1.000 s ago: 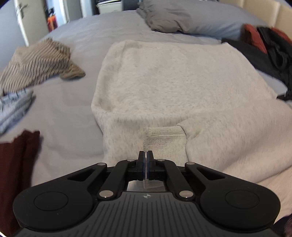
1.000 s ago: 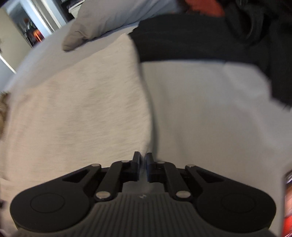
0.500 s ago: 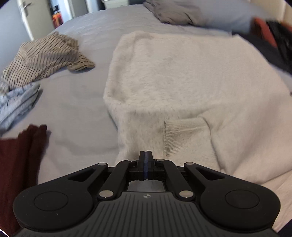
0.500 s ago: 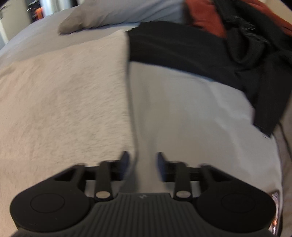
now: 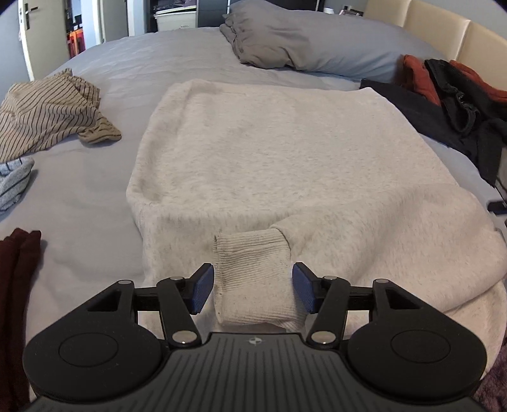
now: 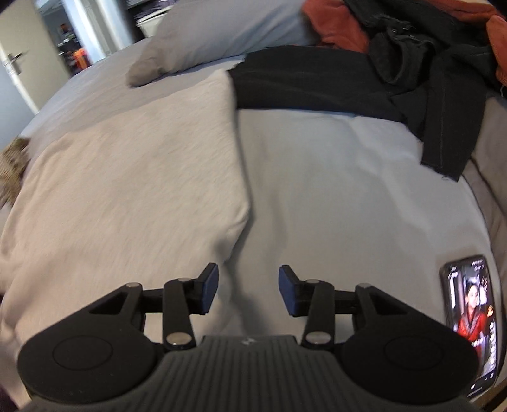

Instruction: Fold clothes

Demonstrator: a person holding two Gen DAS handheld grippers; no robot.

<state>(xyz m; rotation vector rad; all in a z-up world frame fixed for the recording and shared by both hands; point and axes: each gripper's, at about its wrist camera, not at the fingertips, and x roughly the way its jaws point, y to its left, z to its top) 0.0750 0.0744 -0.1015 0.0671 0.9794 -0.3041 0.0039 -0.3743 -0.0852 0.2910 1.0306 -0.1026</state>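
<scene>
Grey-sheeted bed (image 5: 104, 196), cream padded headboard (image 5: 443, 28), white door (image 5: 27, 35) behind.

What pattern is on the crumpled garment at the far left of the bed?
Beige with thin dark stripes; clearest in the left wrist view.

Cream sweatshirt (image 5: 279, 164), grey bedsheet (image 5: 79, 209), beige black-striped top (image 5: 47, 117), black clothes (image 6: 412, 79).

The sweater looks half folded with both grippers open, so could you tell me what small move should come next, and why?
Probably draw the left gripper, whose jaws are opening, back off the cuff: the sleeve already lies across the sweater, and the pads stand clear of the cuff. The right gripper is empty.
</scene>
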